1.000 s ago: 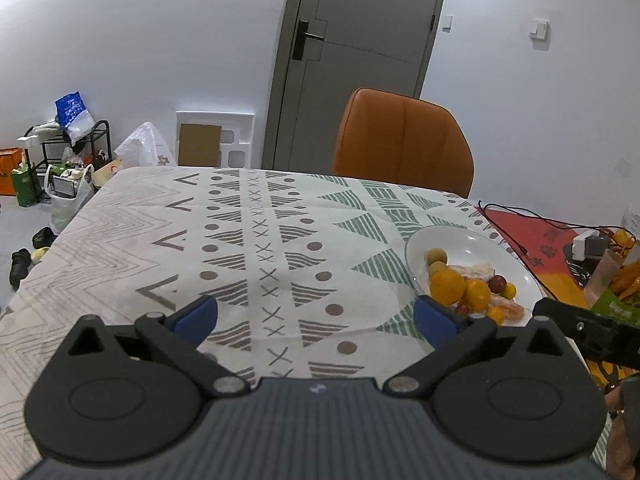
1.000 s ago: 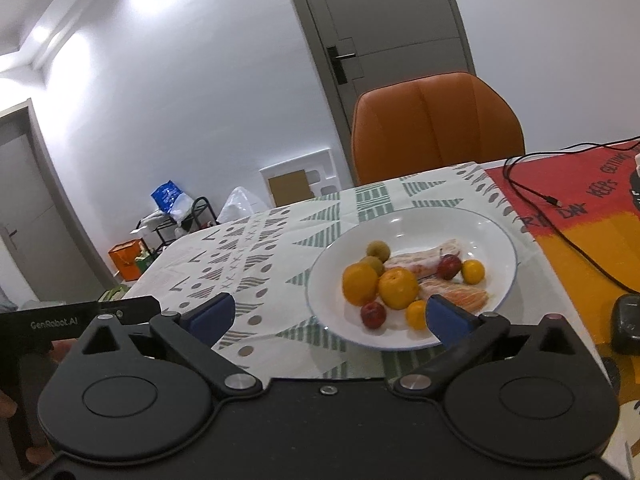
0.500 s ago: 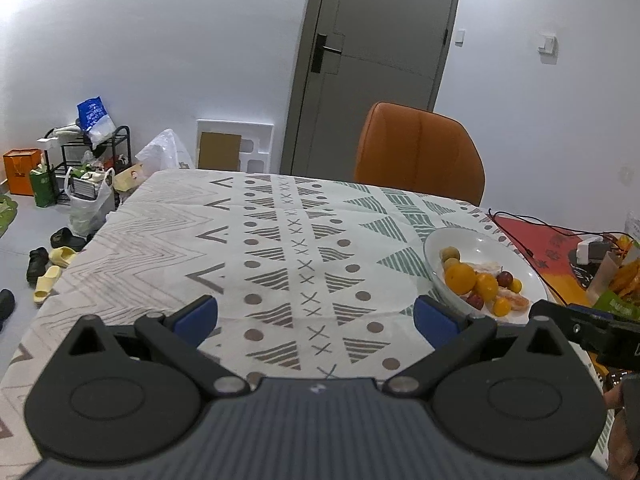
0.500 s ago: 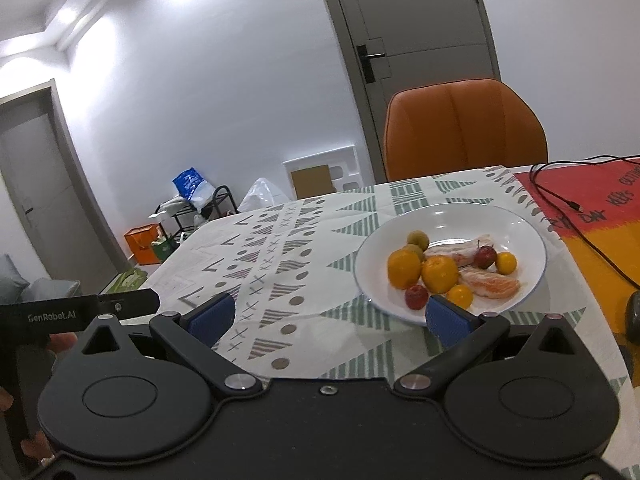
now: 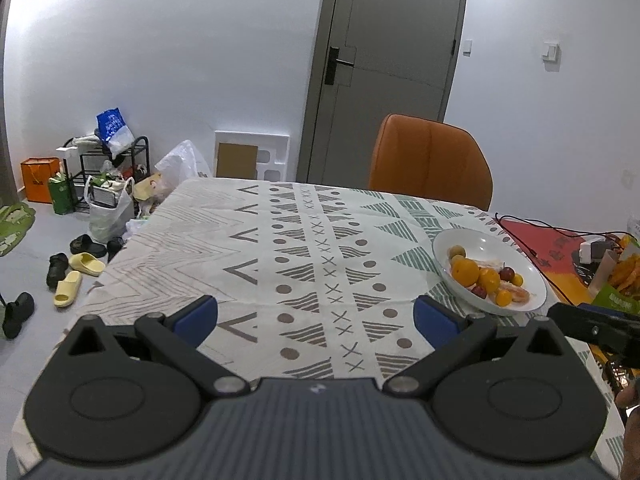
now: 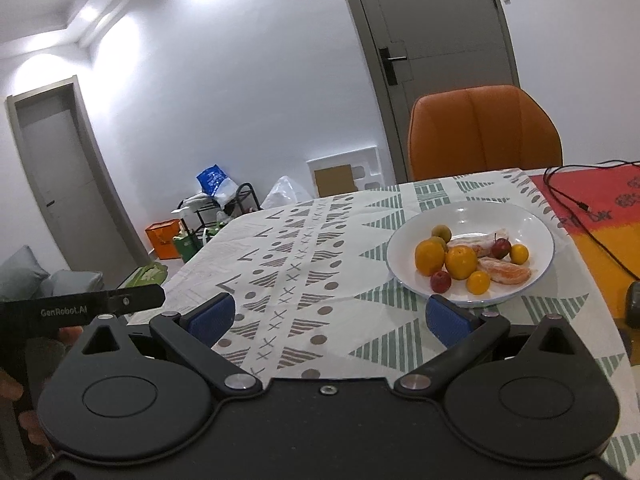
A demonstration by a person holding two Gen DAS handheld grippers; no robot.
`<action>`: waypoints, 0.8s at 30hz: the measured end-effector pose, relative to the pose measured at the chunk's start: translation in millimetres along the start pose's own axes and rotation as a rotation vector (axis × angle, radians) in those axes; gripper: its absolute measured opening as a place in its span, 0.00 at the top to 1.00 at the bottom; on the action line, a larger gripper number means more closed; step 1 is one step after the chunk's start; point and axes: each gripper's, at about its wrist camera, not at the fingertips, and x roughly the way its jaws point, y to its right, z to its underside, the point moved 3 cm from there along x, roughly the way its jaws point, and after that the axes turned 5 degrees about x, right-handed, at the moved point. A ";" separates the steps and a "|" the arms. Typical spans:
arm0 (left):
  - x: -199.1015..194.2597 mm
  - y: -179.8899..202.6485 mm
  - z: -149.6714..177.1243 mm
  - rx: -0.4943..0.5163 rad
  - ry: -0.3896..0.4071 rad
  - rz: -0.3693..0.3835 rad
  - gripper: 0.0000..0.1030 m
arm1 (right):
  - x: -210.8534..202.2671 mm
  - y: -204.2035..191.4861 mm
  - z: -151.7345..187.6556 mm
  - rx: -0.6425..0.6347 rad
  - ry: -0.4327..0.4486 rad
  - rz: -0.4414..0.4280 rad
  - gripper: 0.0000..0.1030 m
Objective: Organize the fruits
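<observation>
White walls, a grey door (image 5: 384,68) and an orange chair (image 5: 430,162) sit behind a table covered in a patterned tablecloth (image 5: 304,256) with triangles, dots and crosses. I'll use the white plate (image 6: 532,222) as the anchor, since all the fruit is on it.

On the plate: two bigger oranges (image 6: 430,257) side by side near the middle, touching or nearly so. Just behind them are a couple of small greenish-brown round fruits (image 6: 441,233). A small red fruit (image 6: 440,281) lies in front of the oranges, toward the near rim, with a small yellow-orange one (image 6: 478,282) right next to it. Another red fruit (image 6: 501,247) and a small yellow one (image 6: 519,254) sit on the side away from the big oranges. Two peeled citrus pieces (image 6: 505,274) lie there too, one in front of that red fruit and one behind the oranges.

To the right of the plate there's a red and orange mat (image 6: 592,208) with a black cable (image 6: 576,204) running across it.

Left gripper (image 5: 316,314) hangs over bare tablecloth well to the left of the plate, blue pads wide apart, nothing between them. Right gripper (image 6: 330,316) is just in front of the plate, also spread wide and holding nothing; its right pad (image 6: 448,318) sits by the plate's near rim, but I can't tell if it touches.
</observation>
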 end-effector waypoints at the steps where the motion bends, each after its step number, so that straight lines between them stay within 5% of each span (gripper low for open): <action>1: -3.2 0.2 0.5 0.004 0.002 0.000 0.00 | -3.1 -1.5 0.9 -0.004 0.000 -0.002 0.00; 24: -34.0 -1.7 19.3 0.036 0.007 0.011 0.00 | -26.3 -22.1 20.2 -0.069 -0.005 0.016 0.00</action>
